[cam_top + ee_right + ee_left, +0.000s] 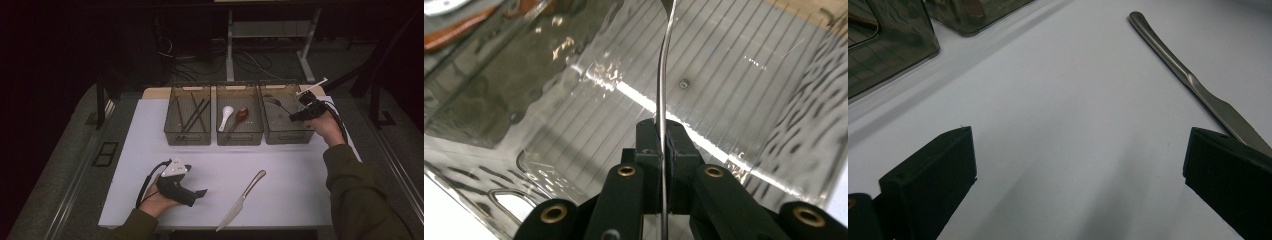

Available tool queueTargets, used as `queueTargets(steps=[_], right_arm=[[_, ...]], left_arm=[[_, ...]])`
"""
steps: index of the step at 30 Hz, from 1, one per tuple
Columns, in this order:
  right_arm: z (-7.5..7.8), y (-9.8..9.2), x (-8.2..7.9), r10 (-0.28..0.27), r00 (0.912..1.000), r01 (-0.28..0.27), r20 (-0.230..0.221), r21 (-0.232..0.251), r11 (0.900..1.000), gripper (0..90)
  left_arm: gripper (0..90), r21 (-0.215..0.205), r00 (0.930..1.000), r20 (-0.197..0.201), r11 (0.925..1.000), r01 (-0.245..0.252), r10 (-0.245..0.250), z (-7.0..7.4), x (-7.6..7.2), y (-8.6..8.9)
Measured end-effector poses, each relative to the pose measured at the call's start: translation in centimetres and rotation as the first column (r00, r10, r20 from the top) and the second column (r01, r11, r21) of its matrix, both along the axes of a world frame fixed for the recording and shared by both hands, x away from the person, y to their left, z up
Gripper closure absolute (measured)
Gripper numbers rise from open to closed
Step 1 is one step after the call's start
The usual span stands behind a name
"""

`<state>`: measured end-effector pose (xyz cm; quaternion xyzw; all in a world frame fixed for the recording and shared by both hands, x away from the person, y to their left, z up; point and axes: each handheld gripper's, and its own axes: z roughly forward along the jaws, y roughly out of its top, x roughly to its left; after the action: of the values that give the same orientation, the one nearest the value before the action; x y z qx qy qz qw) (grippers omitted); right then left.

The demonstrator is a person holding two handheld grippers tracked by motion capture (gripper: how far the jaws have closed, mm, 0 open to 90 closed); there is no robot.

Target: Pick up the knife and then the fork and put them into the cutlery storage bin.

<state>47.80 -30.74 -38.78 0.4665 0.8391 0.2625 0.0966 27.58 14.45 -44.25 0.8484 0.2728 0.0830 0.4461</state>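
Over the right bin (287,131), the right gripper (301,111) is held out at the end of a stretched arm in a green sleeve, and its jaws are closed tight on the thin handle of a metal utensil (663,90) that hangs inside this bin; its head is cut off at the top edge of the right gripper view and is only a small dark shape in the high view, so I cannot tell if it is a fork or a spoon. Near the front edge of the table (300,190), the left gripper (199,194) rests low in the hand with its jaws wide open and nothing between them, and a knife (242,199) lies just beside it, its blade partly hidden behind one jaw in the left gripper view.
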Motion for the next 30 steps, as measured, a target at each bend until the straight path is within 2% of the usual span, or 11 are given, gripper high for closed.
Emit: queueTargets(steps=[4, 6, 11, 16, 19, 20, 22, 23, 24, 27, 30], right_arm=[[-0.5, 0.4, 0.1, 0.016, 0.9997, -0.017, -0.018, -0.050, 0.999, 85.4], [-0.7, 0.4, 0.2, 0.015, 0.9995, -0.016, -0.027, -0.041, 0.999, 79.8], [-0.1, 0.3, 0.0, -0.007, 0.9993, 0.008, 0.037, -0.021, 1.000, 67.4], [1.4, -0.3, -1.0, -0.045, 0.9918, 0.037, 0.120, 0.069, 0.997, 50.5], [2.4, -0.7, -2.1, -0.049, 0.9837, 0.022, 0.173, 0.159, 0.987, 44.3], [2.6, -0.7, -2.5, -0.047, 0.9821, 0.014, 0.183, 0.175, 0.984, 42.1], [2.8, -0.7, -3.4, -0.041, 0.9789, 0.002, 0.200, 0.190, 0.982, 37.8], [2.9, -0.7, -3.9, -0.048, 0.9738, 0.004, 0.222, 0.196, 0.981, 35.0], [3.0, -0.7, -4.3, -0.052, 0.9687, 0.003, 0.243, 0.199, 0.980, 34.7], [3.1, -0.8, -5.7, -0.043, 0.9610, -0.020, 0.273, 0.223, 0.975, 32.3], [3.2, -0.6, -7.3, -0.039, 0.9514, -0.033, 0.305, 0.225, 0.974, 29.2]], left_arm=[[0.0, 0.000, 1.0000, 0.000, 1.0000, 0.001, -0.001, 0.0, 0.0, 0.0], [0.0, 0.000, 1.0000, -0.002, 1.0000, 0.001, -0.001, 0.0, 0.0, 0.0], [0.0, 0.000, 1.0000, -0.006, 1.0000, 0.001, -0.001, 0.0, 0.0, 0.0], [0.0, 0.004, 1.0000, -0.004, 1.0000, -0.001, 0.001, 0.0, -0.1, -0.1], [0.0, 0.011, 1.0000, -0.009, 0.9999, -0.003, 0.003, 0.0, -0.1, -0.1], [0.0, 0.014, 0.9999, -0.010, 0.9999, -0.005, 0.005, -0.1, 0.0, -0.1], [0.0, 0.014, 0.9999, -0.013, 0.9999, -0.009, 0.009, -0.1, 0.0, -0.1], [0.0, 0.015, 0.9999, -0.014, 0.9998, -0.010, 0.010, -0.1, -0.1, -0.1], [0.0, 0.018, 0.9999, -0.013, 0.9998, -0.010, 0.010, -0.1, -0.1, -0.1], [0.0, 0.019, 0.9998, -0.016, 0.9997, -0.012, 0.013, -0.1, -0.1, -0.2], [0.8, 0.023, 0.9998, -0.014, 0.9996, -0.015, 0.015, 0.0, -0.1, -0.1]])
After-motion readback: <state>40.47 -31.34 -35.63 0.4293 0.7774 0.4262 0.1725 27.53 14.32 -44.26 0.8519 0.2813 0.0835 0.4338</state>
